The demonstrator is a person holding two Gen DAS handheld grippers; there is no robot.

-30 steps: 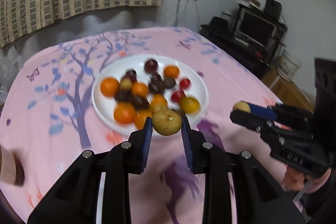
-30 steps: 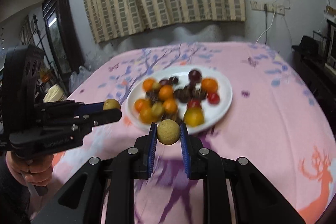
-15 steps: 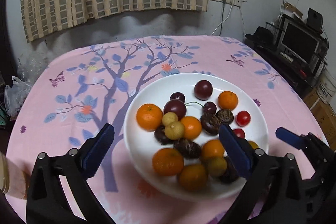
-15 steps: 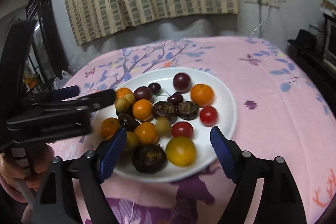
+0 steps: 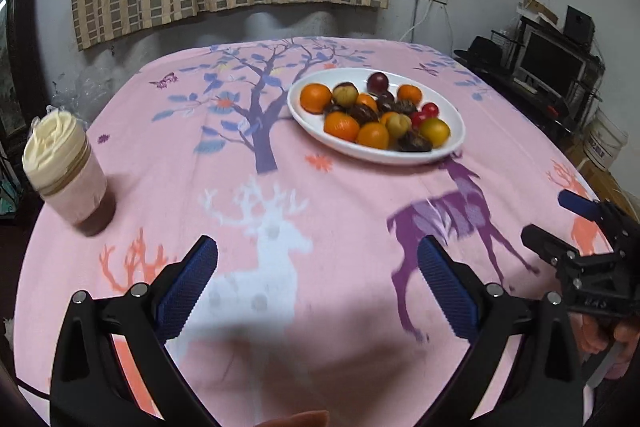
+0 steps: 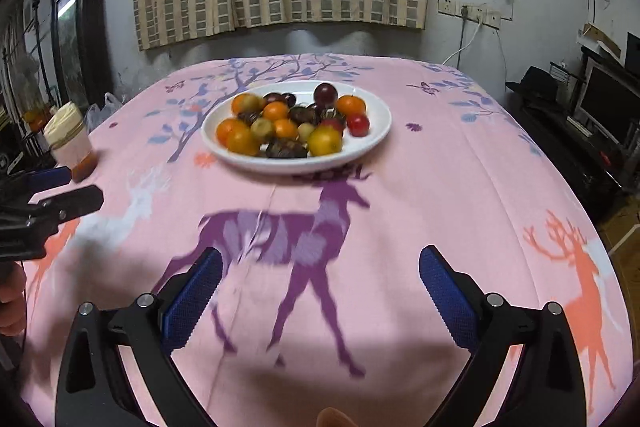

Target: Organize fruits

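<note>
A white plate (image 5: 314, 125) on the pink tablecloth holds several fruits: oranges (image 5: 341, 126), dark plums (image 5: 377, 81), red cherry tomatoes (image 5: 430, 110) and a yellow fruit (image 5: 434, 131). In the right wrist view the same plate (image 6: 378, 131) lies straight ahead. My left gripper (image 5: 317, 247) stands wide open and empty over the cloth, well short of the plate. My right gripper (image 6: 320, 253) is opening its jaws wide with nothing between them, also short of the plate. Each gripper shows at the edge of the other's view: the right gripper (image 5: 548, 215) and the left gripper (image 6: 82, 183).
A jar with a cream lid (image 5: 66, 167) stands on the table's left side, also seen as the jar (image 6: 70, 139). A curtain and wall lie behind the table. Shelves with a monitor (image 5: 548, 63) stand to the right. The cloth falls away at the table's edges.
Both grippers were shut on small tan fruits near the plate, then opened and no longer hold them. Since then both have drawn back, so the plate sits farther off.
</note>
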